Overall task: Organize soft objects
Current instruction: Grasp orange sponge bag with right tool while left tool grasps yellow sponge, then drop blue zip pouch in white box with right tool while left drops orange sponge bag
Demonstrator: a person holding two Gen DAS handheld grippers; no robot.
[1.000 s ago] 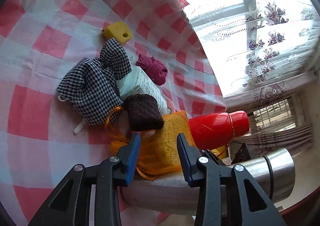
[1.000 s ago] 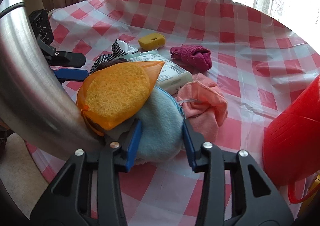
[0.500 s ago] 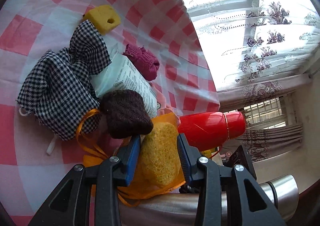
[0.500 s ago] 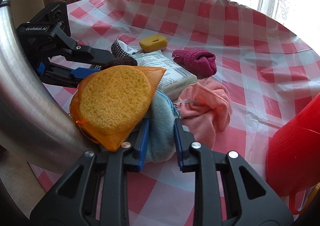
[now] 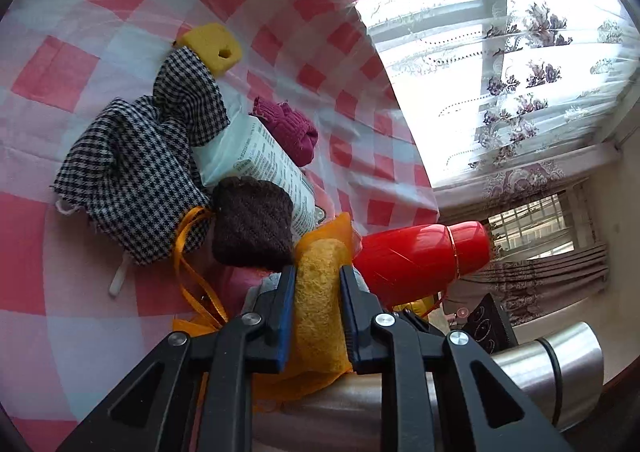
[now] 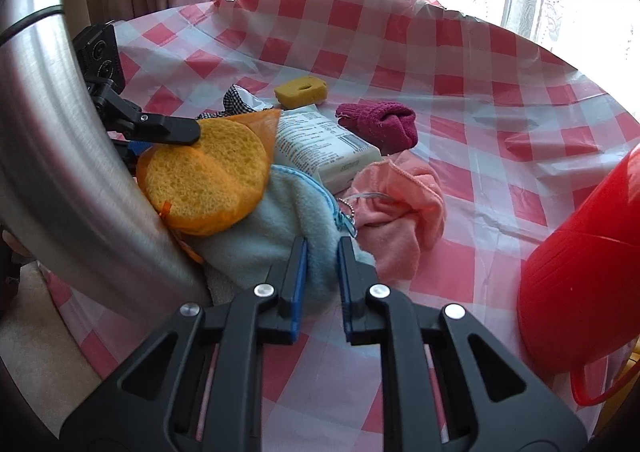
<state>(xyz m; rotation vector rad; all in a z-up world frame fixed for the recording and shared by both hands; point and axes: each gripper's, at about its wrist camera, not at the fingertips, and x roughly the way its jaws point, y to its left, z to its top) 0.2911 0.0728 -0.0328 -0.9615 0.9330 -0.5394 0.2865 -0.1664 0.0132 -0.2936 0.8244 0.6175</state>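
Step in hand, as judged: lifting soft items off the heap on the checked tablecloth [image 6: 460, 64] beside the steel pot [image 6: 52, 156], probably to sort them into it or apart. To do it well, each item should come up slowly and separately, since the pieces overlap: the orange sponge [image 6: 208, 172], in its orange mesh bag, rests on the pale blue fleece pouch [image 6: 280, 228], so raising the pouch first would tip the sponge; sponge first looks safer. Watch the mesh ribbons [image 5: 192, 276], which trail under the houndstooth cloth [image 5: 132, 172] and brown knit pad [image 5: 250, 226]. The pink cloth [image 6: 400, 212] touches the pouch near its zip and may drag along. Left gripper [image 5: 318, 292]: jaws drawn in narrow, pinching the sponge through the mesh, its edge visibly squeezed between the blue pads. Right gripper [image 6: 322, 264]: jaws also narrow, clamped on a fold of the blue pouch near its front edge. Tissue pack [image 6: 324, 144], magenta sock [image 6: 380, 124] and small yellow sponge [image 6: 300, 91] lie untouched behind.
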